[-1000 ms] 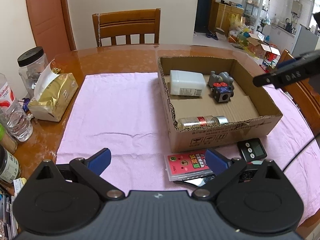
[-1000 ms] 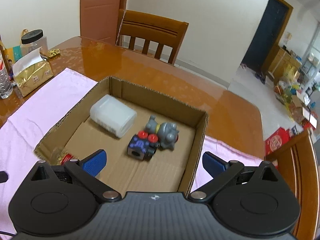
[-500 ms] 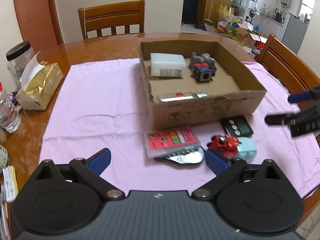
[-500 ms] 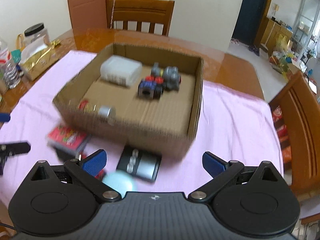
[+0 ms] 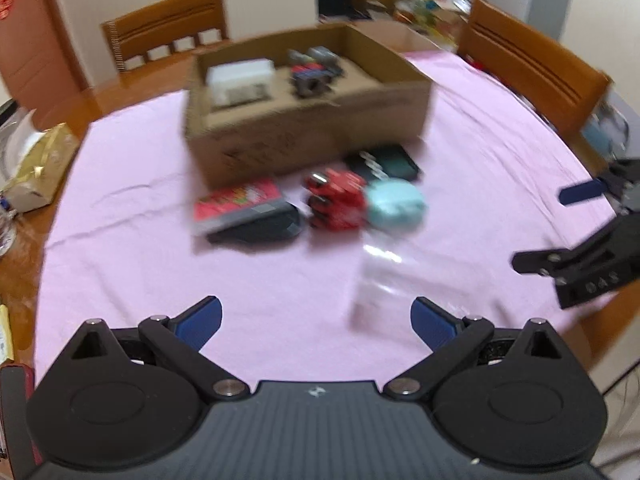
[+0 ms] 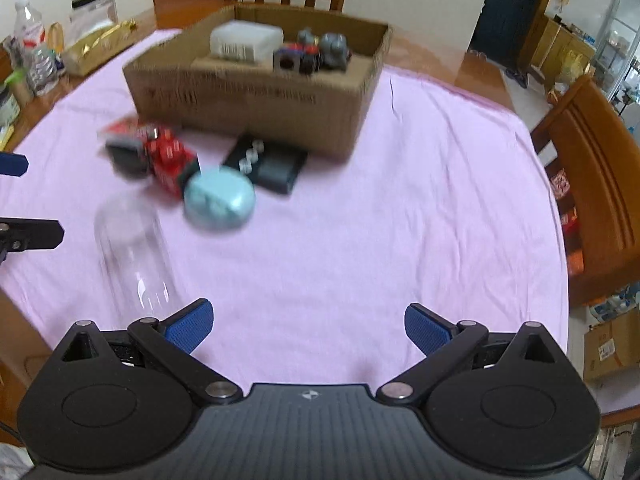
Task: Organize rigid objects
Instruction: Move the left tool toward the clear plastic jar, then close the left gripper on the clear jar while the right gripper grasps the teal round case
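Note:
A cardboard box (image 5: 320,140) (image 6: 256,100) on the pink cloth holds a white container (image 5: 240,80), a dark cube toy (image 5: 312,78) and a grey toy (image 6: 334,50). In front of it lie a red card pack (image 5: 236,204), a red toy car (image 5: 336,200) (image 6: 168,158), a pale blue round case (image 5: 394,204) (image 6: 220,198), a black timer (image 5: 384,164) (image 6: 268,162) and a clear glass (image 5: 380,284) (image 6: 132,252). My left gripper (image 5: 316,322) is open and empty above the near cloth. My right gripper (image 6: 308,326) is open and empty, right of the glass.
A gold tissue pack (image 5: 36,164) (image 6: 96,46), a jar (image 6: 94,4) and bottles (image 6: 36,52) stand at the table's left edge. Wooden chairs stand behind the table (image 5: 168,28) and at its right side (image 6: 596,168). The pink cloth (image 6: 400,200) covers the table.
Both grippers have pulled back and down from the box toward the near table edge. The loose items in front of the box and the clear glass have come into view. Both stay open.

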Motion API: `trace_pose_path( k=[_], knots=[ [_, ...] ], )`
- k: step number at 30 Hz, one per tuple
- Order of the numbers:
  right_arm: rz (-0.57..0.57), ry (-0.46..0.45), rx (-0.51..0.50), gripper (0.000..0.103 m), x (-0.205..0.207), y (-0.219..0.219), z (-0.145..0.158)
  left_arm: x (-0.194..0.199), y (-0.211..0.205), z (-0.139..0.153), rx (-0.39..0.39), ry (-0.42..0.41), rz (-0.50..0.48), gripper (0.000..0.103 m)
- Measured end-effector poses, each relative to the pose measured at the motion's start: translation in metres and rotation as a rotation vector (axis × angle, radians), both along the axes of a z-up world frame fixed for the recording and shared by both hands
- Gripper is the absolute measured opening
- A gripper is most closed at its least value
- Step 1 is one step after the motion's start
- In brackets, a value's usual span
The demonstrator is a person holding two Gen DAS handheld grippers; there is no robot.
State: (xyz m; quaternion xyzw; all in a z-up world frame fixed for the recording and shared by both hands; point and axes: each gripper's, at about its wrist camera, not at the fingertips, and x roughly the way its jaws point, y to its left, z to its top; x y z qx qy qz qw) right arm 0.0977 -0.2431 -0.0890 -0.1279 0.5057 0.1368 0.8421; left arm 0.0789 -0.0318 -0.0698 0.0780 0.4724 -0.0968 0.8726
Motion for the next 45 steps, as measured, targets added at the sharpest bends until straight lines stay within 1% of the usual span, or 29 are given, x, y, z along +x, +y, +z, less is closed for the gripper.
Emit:
trace_pose_path(
  k=[5,10,14,18,20,25,29,30,31,34,37,39,45],
  knots=[
    [-0.005,0.034,0.027,0.103,-0.013,-0.013,-0.015,-0.011,-0.026,-0.018,-0.003,0.036,-0.09,0.1],
    [-0.029,0.04,0.028,0.103,-0.018,-0.015,-0.021,-0.005,-0.04,-0.039,0.014,0.051,-0.157,0.1],
    [-0.033,0.061,0.049,0.103,-0.019,-0.013,-0.026,0.001,-0.044,-0.043,0.01,0.041,-0.186,0.1],
    [0.0,0.068,0.016,0.103,-0.021,-0.006,-0.034,0.009,-0.047,-0.044,0.009,0.024,-0.215,0.1],
    [0.002,0.075,0.016,0.103,-0.021,-0.004,-0.037,0.014,-0.049,-0.045,0.006,0.021,-0.224,0.1],
    [-0.006,0.071,0.023,0.103,-0.019,-0.006,-0.038,0.024,-0.049,-0.044,-0.025,0.008,-0.228,0.1],
    [-0.005,0.068,0.022,0.103,-0.017,-0.006,-0.038,0.029,-0.049,-0.043,-0.052,0.013,-0.218,0.097],
    [-0.007,0.067,0.023,0.103,-0.017,-0.007,-0.038,0.03,-0.05,-0.043,-0.057,0.015,-0.216,0.095],
    [-0.007,0.068,0.022,0.103,-0.016,-0.006,-0.039,0.031,-0.049,-0.042,-0.069,0.015,-0.209,0.091],
    [-0.008,0.071,0.02,0.103,-0.015,-0.006,-0.039,0.034,-0.046,-0.041,-0.077,0.016,-0.18,0.091],
    [-0.004,0.076,0.017,0.103,-0.014,-0.005,-0.038,0.033,-0.04,-0.04,-0.031,0.003,-0.139,0.091],
    [-0.001,0.081,0.013,0.103,-0.013,-0.005,-0.038,0.033,-0.031,-0.039,0.0,-0.004,-0.092,0.091],
    [0.041,0.076,-0.002,0.103,-0.01,0.003,-0.035,0.039,0.008,-0.036,0.063,-0.015,0.104,0.09]
  ],
)
